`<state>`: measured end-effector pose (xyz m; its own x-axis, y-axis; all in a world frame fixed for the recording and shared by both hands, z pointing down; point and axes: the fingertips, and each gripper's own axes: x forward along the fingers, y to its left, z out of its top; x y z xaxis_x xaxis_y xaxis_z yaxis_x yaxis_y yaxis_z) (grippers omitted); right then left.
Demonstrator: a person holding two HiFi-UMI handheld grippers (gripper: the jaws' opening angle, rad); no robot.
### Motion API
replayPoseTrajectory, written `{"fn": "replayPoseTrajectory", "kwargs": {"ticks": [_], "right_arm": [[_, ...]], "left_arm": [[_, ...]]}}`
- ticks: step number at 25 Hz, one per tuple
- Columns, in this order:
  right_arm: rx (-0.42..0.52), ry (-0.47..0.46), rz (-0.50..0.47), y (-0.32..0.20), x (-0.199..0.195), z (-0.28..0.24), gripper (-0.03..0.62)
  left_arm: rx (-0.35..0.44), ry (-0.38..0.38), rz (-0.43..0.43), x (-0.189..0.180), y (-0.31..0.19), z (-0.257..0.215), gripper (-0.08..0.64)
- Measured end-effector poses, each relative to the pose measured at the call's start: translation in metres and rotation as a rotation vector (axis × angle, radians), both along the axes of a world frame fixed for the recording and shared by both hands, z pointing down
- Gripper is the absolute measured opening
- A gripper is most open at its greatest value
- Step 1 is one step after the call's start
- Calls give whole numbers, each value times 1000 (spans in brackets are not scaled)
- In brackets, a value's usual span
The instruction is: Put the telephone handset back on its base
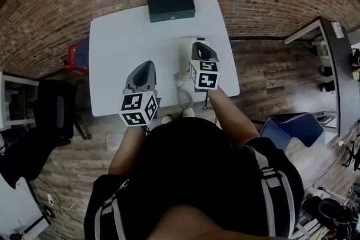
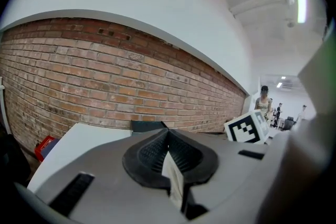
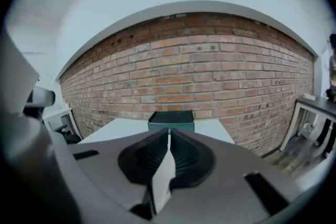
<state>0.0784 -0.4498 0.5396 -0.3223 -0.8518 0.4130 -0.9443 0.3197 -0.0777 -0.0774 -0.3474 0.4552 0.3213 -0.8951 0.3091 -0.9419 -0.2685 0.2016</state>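
A pale telephone (image 1: 185, 64) lies on the white table (image 1: 129, 48) near its right front. Its curly cord (image 1: 183, 96) hangs toward the front edge, and I cannot tell the handset from the base. My right gripper (image 1: 201, 46) hovers over the phone's right side and hides part of it. In the right gripper view the jaws (image 3: 168, 131) meet with nothing between them. Left of the phone, my left gripper (image 1: 148, 66) hangs above bare table. Its jaws (image 2: 167, 131) are also shut and empty. Both gripper views look over the table at the brick wall and show no phone.
A dark green box (image 1: 171, 6) (image 2: 147, 126) (image 3: 170, 119) stands at the table's far edge against the brick wall. A red item (image 1: 73, 55) and a black chair (image 1: 53, 109) are at the left. At the right are a blue chair (image 1: 292, 126) and a dark desk (image 1: 337, 64).
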Motion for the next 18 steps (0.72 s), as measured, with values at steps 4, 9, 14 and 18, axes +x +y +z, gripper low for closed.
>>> {"fn": "replayPoseTrajectory", "kwargs": {"ticks": [4,9,14,18], "right_arm": [[79,-119,-18,10,8,-44,-2],[198,-246,-49,31,16,-105,-2],[386,-201,2,57,35,-156,-2],[429,-170,44,70,46,-166,-2]], "left_arm": [[26,7,29,10,-8,-12,2],[92,15,75,27,-10,-44,2],[150,23,103,37,-13,-69,2],[179,16,119,46,-11,-79,2]]}}
